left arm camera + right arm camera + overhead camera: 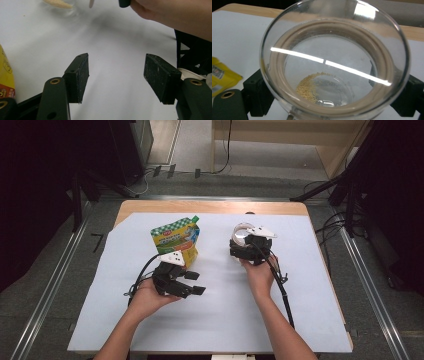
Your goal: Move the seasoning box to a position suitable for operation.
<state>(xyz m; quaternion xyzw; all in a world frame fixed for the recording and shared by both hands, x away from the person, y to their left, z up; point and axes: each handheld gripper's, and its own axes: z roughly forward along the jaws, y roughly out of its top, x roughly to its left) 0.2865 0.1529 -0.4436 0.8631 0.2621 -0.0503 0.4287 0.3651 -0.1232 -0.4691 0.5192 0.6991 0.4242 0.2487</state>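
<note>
We see the white sheet [215, 320] over the wooden table [150, 206], whose front edge is cut off. The glossy green-and-yellow pouch [176, 240] stands left of centre toward the far edge, its base hidden behind our left gripper [192, 282], jaws wide apart on nothing. Our right gripper [246, 251] clamps the clear round glass jar [334, 65] right of centre; its view reveals tan grains [309, 87] inside.

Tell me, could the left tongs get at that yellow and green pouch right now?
Probably yes: the left tongs stand open with nothing between them, and the pouch stands just beyond them on the white sheet.
</note>
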